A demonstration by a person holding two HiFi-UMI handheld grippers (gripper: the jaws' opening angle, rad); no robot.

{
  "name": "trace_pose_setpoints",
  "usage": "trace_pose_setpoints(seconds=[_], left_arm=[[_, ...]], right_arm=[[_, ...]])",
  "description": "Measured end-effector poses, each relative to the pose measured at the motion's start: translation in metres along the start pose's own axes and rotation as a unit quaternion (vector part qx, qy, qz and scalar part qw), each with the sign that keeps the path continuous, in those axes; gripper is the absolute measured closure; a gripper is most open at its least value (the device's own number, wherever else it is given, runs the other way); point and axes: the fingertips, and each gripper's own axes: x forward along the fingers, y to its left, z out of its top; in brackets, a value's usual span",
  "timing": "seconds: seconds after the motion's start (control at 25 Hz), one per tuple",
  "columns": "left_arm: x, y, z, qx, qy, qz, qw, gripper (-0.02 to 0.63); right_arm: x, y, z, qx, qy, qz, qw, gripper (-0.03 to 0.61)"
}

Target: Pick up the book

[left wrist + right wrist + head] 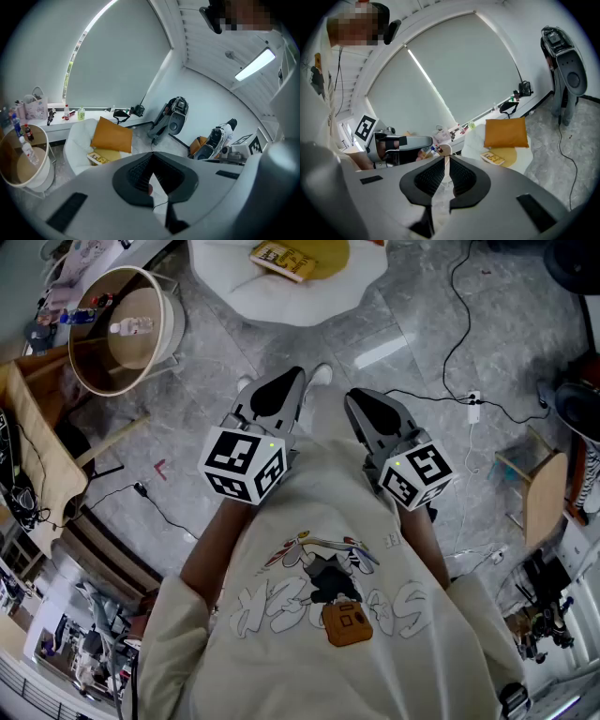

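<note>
Left gripper (299, 374), in the hand of a person wearing a cream printed T-shirt (328, 624), is pointing forward and somewhat downward over the grey marbled floor (187, 474). Its jaws are meeting at the tips with nothing between them, and its marker cube (246, 463) is sitting just above the wrist. Off to its left, a round wooden-rimmed tub (89, 371) is standing on the floor with a pale bottle (131, 327) lying inside.

Ahead of the person, well apart from both grippers, the book (283, 259) is lying flat on a yellow seat pad (328, 261) in a white armchair (281, 301). The left gripper view is showing the same book (99, 158) in front of an orange cushion (112, 136) that is leaning against the chair back, with the closed jaw tips (151, 158) in the foreground. Nothing is touching the book.

Beside its partner, the right gripper (350, 396) is pointing the same way, slightly apart from the left one, its jaws pressing together and gripping nothing. The right gripper view (446, 160) is showing only a thin slit between the pads, with the book (493, 158) lying beyond and to the right.

Further right, a white power strip (473, 407) is lying on the floor with a black cable (450, 343) trailing away from it.
</note>
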Motion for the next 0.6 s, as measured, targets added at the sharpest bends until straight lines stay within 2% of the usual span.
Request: trace_pose_setpoints(seconds=[0.2,0.4,0.6], left_arm=[[-0.062,0.005,-0.039,-0.006,0.0,0.007,1.0,0.607],[-0.141,0.01,-0.088,-0.009,-0.015,0.011,0.9998,0.607],[-0.224,0.015,-0.141,-0.034,-0.027,0.01,0.999,0.607]], right_arm=[[0.0,0.059,-0.037,0.01,0.001,0.014,1.0,0.526],[-0.006,0.117,-0.088,0.099,-0.03,0.009,0.995,0.525],[-0.021,0.182,-0.156,0.096,-0.025,-0.027,0.995,0.525]])
